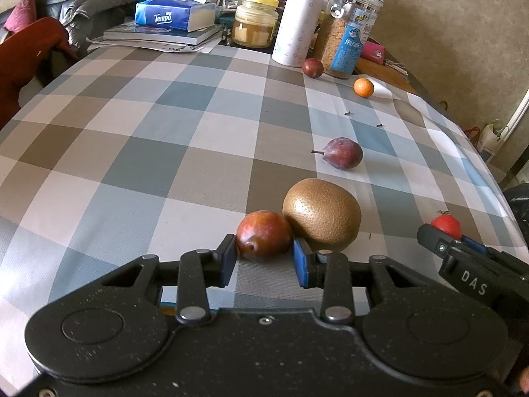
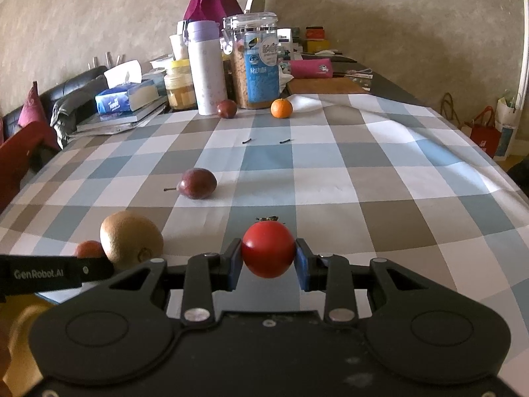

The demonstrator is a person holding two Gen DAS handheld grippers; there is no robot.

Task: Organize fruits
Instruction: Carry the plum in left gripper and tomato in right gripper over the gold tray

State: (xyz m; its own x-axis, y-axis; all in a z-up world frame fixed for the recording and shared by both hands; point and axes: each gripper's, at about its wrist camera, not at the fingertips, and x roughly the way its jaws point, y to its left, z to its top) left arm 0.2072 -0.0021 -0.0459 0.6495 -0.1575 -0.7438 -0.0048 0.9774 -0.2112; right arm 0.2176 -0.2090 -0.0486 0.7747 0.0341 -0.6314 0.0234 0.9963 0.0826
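Observation:
My left gripper (image 1: pixel 264 258) is shut on a reddish plum (image 1: pixel 264 235) that rests on the checked tablecloth (image 1: pixel 132 152), touching a brown kiwi (image 1: pixel 322 214) on its right. My right gripper (image 2: pixel 268 261) is shut on a red tomato (image 2: pixel 268 248) with a green calyx; it also shows at the right of the left wrist view, where the tomato (image 1: pixel 447 225) peeks above the gripper. Farther off lie a purple stemmed plum (image 1: pixel 343 152), a dark round fruit (image 1: pixel 312 67) and a mandarin (image 1: pixel 363 87). The right wrist view shows the kiwi (image 2: pixel 130 236) and the stemmed plum (image 2: pixel 197 183) too.
At the table's far end stand a white flask (image 1: pixel 299 20), a clip-top jar of grain (image 1: pixel 347 29), a yellow-lidded jar (image 1: pixel 254 21), a tissue pack (image 1: pixel 173 13) on books, and a wooden board (image 2: pixel 325 85). A sofa with clothes sits far left. Bags (image 2: pixel 486 132) stand on the floor at right.

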